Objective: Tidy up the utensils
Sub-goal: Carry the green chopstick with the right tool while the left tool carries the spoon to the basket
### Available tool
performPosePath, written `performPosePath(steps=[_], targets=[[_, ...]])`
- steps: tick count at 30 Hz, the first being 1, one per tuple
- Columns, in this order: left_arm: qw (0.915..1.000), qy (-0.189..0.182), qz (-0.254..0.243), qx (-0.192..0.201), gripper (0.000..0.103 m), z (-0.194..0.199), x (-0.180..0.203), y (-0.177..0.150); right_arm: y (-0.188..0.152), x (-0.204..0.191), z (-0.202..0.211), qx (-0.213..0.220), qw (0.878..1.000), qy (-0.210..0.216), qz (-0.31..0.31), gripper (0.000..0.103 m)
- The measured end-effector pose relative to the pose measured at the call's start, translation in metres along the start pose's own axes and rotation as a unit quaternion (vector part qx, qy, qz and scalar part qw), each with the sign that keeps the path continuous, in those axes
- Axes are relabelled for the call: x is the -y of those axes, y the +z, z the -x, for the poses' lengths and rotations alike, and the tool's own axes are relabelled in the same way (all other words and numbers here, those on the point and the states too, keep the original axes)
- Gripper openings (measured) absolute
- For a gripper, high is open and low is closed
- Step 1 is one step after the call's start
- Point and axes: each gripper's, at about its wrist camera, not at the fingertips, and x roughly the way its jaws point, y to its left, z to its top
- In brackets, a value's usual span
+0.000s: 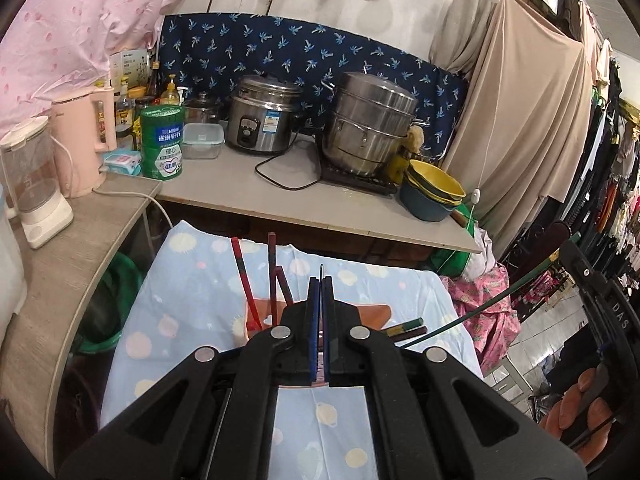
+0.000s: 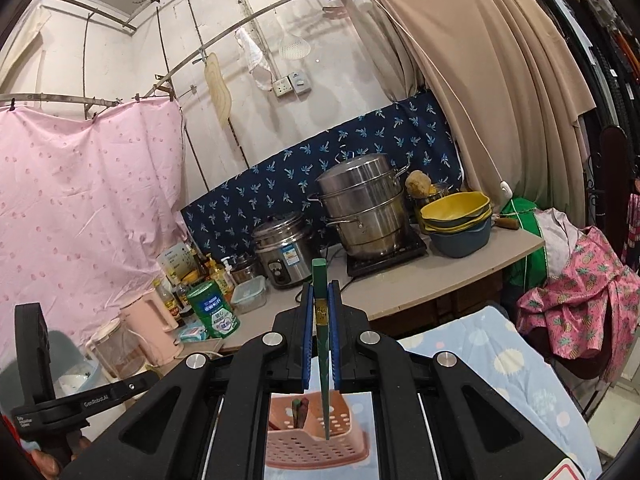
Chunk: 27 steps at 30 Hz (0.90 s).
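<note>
My right gripper [image 2: 321,300] is shut on a green chopstick [image 2: 320,280], held upright with its tip hanging over a pink perforated utensil holder [image 2: 316,446] on the blue dotted cloth. The same green chopstick [image 1: 480,312] crosses the right of the left wrist view. My left gripper [image 1: 321,292] is shut on a thin dark utensil [image 1: 321,270] whose tip pokes out above the fingers, right over the holder [image 1: 376,314]. Red chopsticks [image 1: 244,280] stand in the holder. Two more chopsticks [image 1: 404,328] lie beside it on the cloth.
A counter [image 1: 248,188] behind holds a rice cooker [image 1: 262,120], a steel steamer pot [image 1: 368,124], stacked yellow and blue bowls [image 1: 434,192], a green tin [image 1: 162,142], and a pink kettle [image 1: 86,136]. Clothes hang at the right.
</note>
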Motion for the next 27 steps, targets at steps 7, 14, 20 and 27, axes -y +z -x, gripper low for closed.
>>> performPosePath(steps=[7, 14, 20, 27], targets=[[0.9997, 0.011, 0.011, -0.017, 0.001, -0.028, -0.014, -0.003, -0.007, -0.007, -0.037, -0.018, 1.0, 0.001, 0.007, 0.007], [0.9991, 0.013, 0.017, -0.037, 0.001, -0.046, -0.022, -0.012, -0.035, -0.014, -0.065, -0.058, 0.998, 0.004, 0.02, 0.007], [0.999, 0.01, 0.016, -0.041, 0.001, -0.051, -0.024, -0.015, -0.051, -0.016, -0.079, -0.082, 0.996, 0.005, 0.025, 0.007], [0.999, 0.012, 0.016, -0.041, 0.004, -0.051, -0.024, -0.016, -0.065, -0.019, -0.09, -0.11, 0.993, 0.007, 0.031, 0.01]])
